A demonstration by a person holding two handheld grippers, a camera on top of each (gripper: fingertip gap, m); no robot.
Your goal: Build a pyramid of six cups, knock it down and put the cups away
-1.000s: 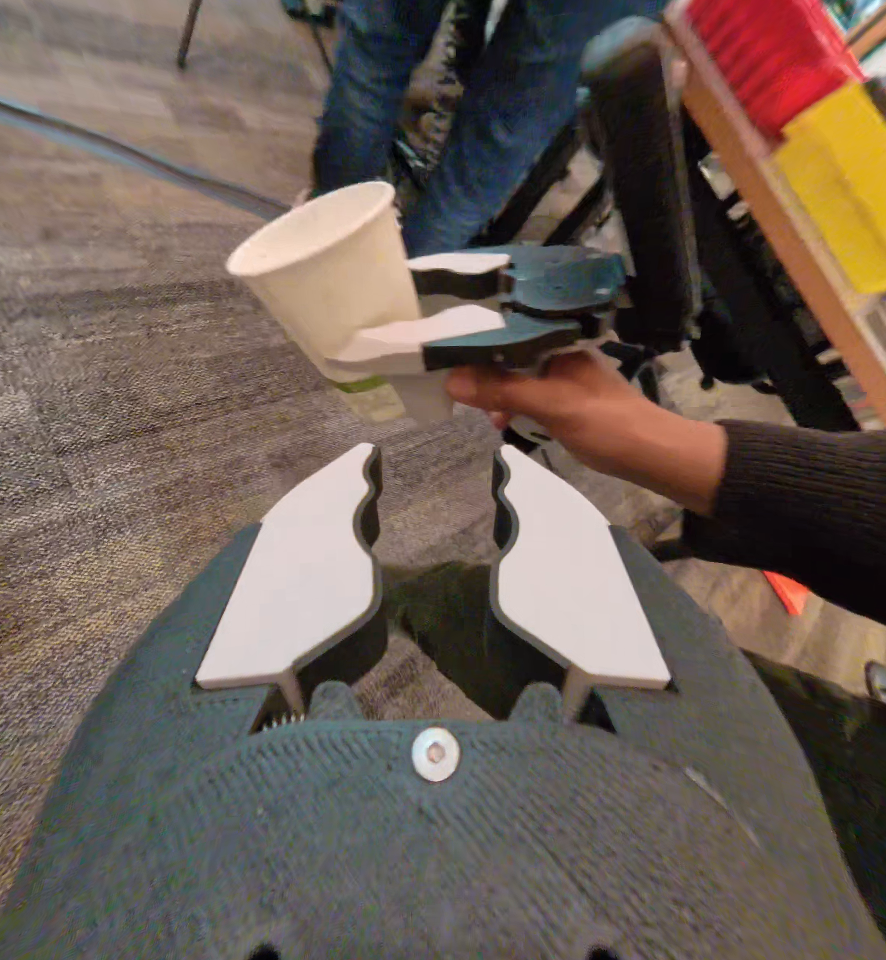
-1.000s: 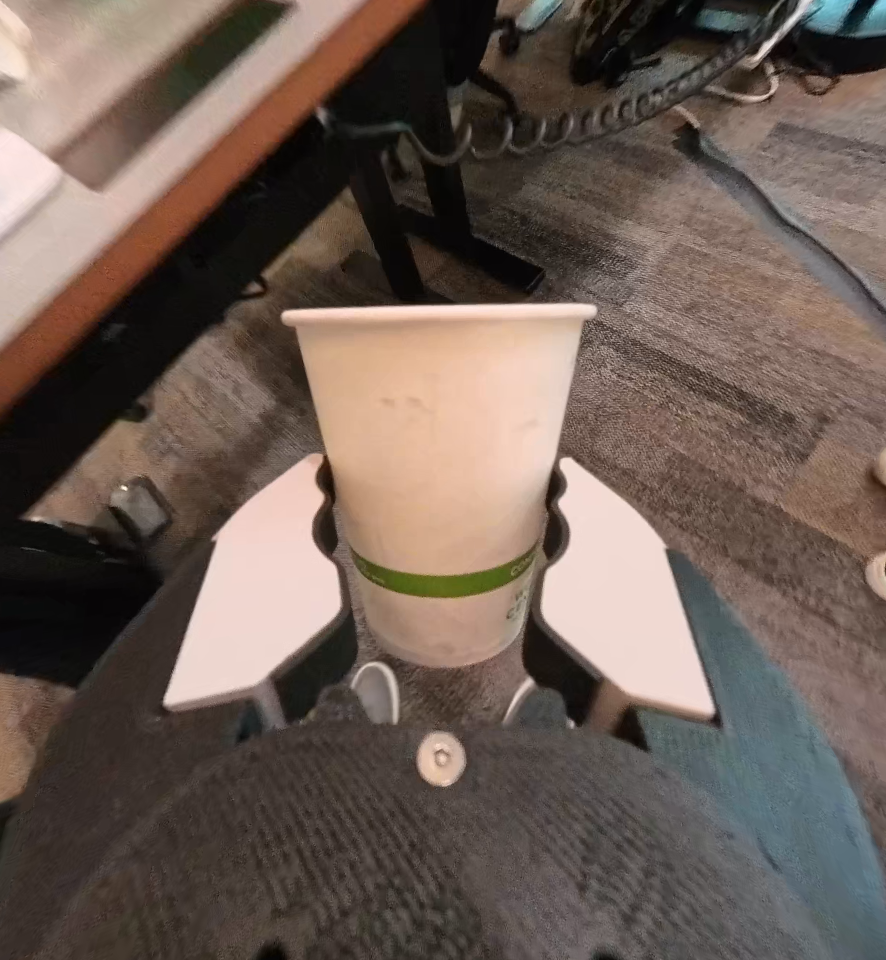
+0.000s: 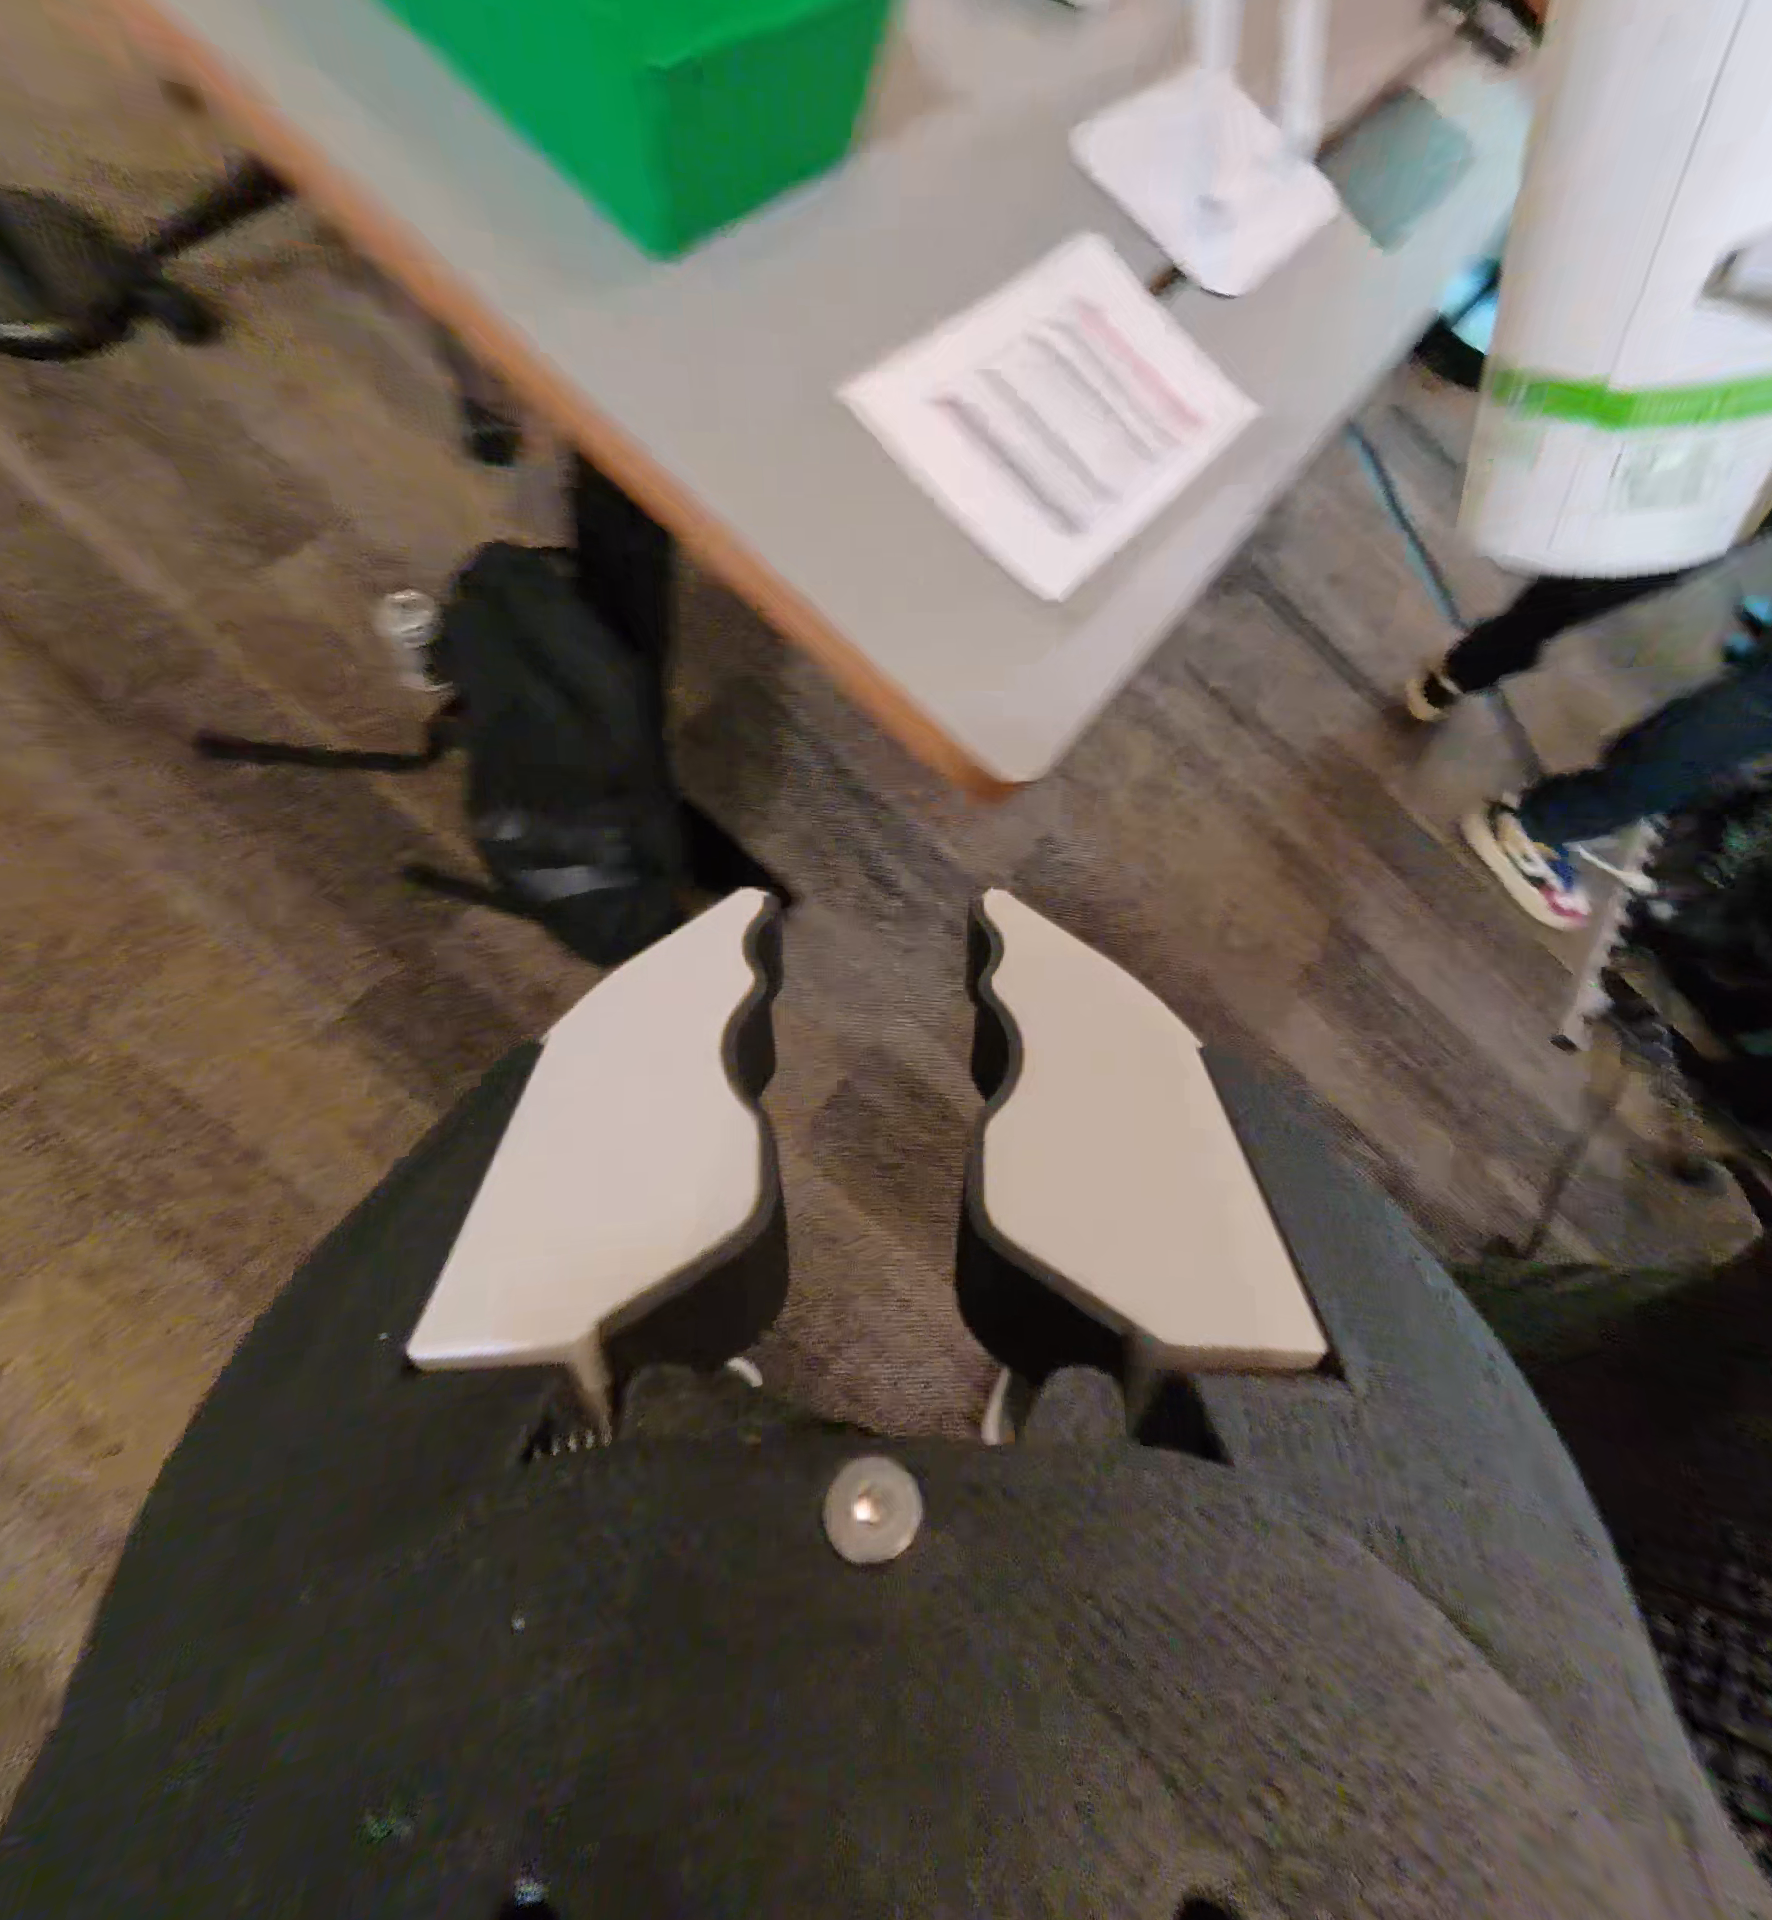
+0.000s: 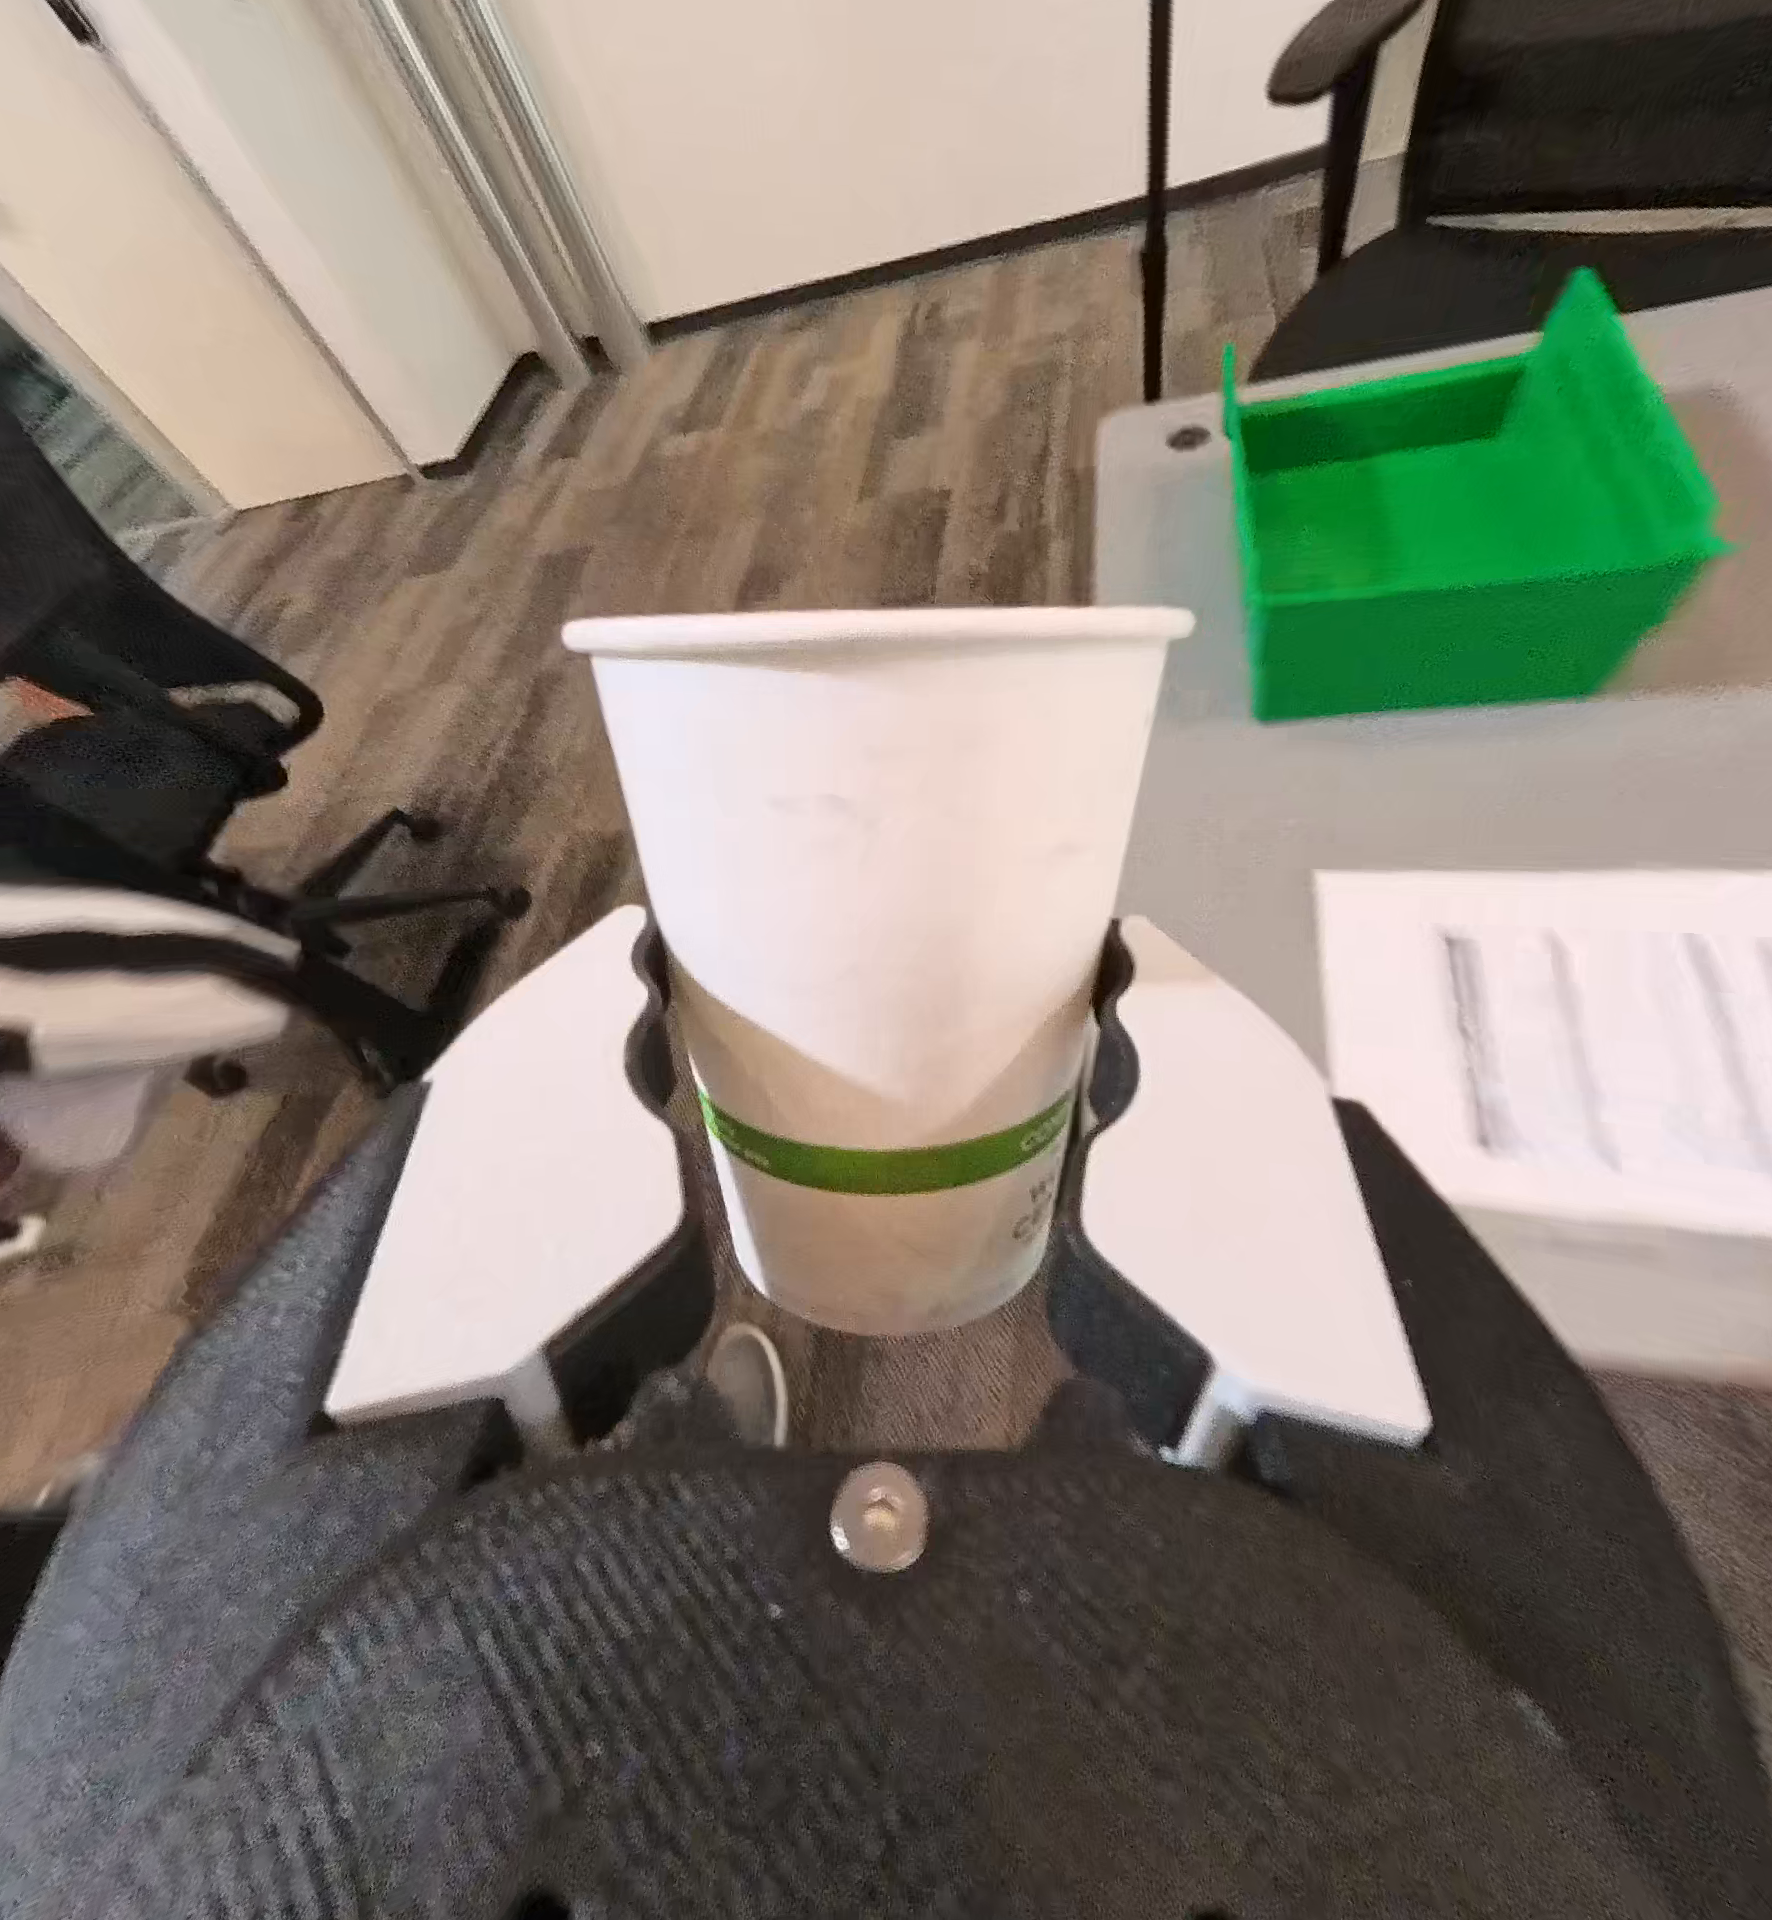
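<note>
My right claw point(image 4: 877, 1049) is closed around a white paper cup point(image 4: 877, 883) with a green band near its base. Both white fingers point(image 4: 508, 1174) press on its lower wall, the rim is up, and the cup stands upright in the grip, clear of any surface. My left claw point(image 3: 874, 997) holds nothing; its fingers stand a narrow gap apart with only carpet point(image 3: 186, 935) showing between them.

I take the grey bench point(image 4: 1381, 810) as my landmark. The cup hangs just off the bench's near edge, level with it or a little above, not resting on it. On the bench, beyond the cup and to its right, sits an open green bin point(image 4: 1464, 561), which looks empty as far as I can see into it. Nearer to me on the same bench lies a printed sheet of paper point(image 4: 1609, 1039). In the left wrist view the cup appears at the upper right edge, beside the bench's far corner, with my left claw well short of the bench and below its top.

So the lift looks done: the cup is gripped and carried. It is not yet set down anywhere, and the left claw touches nothing.
</note>
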